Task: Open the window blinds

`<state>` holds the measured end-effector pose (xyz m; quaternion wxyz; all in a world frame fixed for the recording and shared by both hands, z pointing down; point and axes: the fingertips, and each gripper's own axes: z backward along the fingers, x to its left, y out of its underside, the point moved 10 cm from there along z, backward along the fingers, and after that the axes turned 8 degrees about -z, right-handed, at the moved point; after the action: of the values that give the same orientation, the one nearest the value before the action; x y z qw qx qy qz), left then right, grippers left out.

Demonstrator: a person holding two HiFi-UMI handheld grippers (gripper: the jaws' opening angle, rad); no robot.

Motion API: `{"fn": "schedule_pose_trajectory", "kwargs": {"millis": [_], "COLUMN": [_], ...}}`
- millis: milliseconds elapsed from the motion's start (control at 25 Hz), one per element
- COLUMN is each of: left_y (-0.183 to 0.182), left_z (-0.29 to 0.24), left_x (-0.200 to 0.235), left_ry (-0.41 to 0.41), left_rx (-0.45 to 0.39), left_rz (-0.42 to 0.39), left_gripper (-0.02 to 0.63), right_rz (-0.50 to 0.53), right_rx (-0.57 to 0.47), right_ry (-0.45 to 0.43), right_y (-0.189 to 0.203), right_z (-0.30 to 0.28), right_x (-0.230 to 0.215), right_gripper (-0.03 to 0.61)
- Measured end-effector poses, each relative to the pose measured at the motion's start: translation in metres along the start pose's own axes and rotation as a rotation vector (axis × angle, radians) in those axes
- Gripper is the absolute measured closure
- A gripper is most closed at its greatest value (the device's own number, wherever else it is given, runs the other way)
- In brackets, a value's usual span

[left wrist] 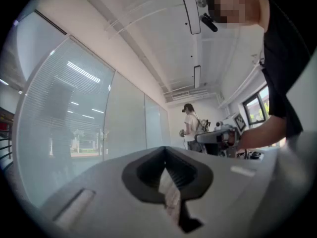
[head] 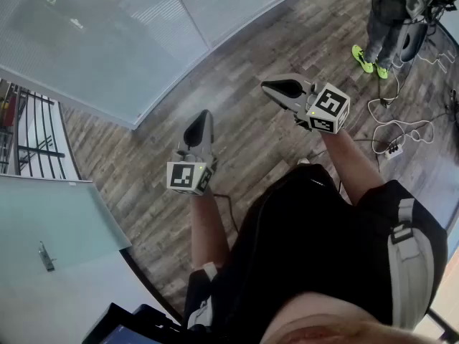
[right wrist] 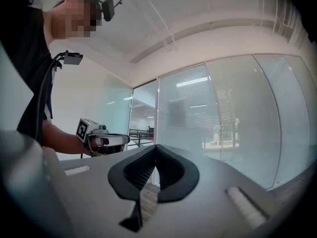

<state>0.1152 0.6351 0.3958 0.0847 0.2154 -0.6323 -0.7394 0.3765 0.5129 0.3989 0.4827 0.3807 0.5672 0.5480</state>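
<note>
The window blinds [head: 93, 34] hang shut behind a long glass wall at the upper left, their fine horizontal slats also visible in the left gripper view [left wrist: 64, 113] and the right gripper view [right wrist: 233, 118]. My left gripper [head: 203, 115] is held out over the wood floor, pointing toward the glass, shut and empty [left wrist: 165, 150]. My right gripper [head: 265, 86] is a little further right, also shut with nothing between its jaws [right wrist: 156, 148]. Both are well short of the glass. No cord or wand for the blinds shows.
A frosted glass door with a handle [head: 46, 256] stands at the lower left, beside a dark railing [head: 32, 131]. Another person [head: 387, 20] stands at the far right, with cables [head: 401, 131] and a power strip [head: 393, 151] on the floor nearby.
</note>
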Motion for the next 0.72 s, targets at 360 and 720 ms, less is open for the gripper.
{"fn": "schedule_pose_trajectory", "kwargs": {"millis": [360, 720], "left_y": [-0.005, -0.005], "left_z": [0.004, 0.012], "left_x": [0.002, 0.004], "left_ry": [-0.008, -0.008], "left_rx": [0.015, 0.002], "left_rz": [-0.02, -0.023], "left_gripper": [0.611, 0.611], "right_rz": [-0.026, -0.12], "right_rx": [0.013, -0.086], "right_ry": [0.026, 0.051], "right_y": [0.006, 0.003], "right_z": [0.003, 0.005], "right_x": [-0.002, -0.005], "right_gripper": [0.572, 0.572]}}
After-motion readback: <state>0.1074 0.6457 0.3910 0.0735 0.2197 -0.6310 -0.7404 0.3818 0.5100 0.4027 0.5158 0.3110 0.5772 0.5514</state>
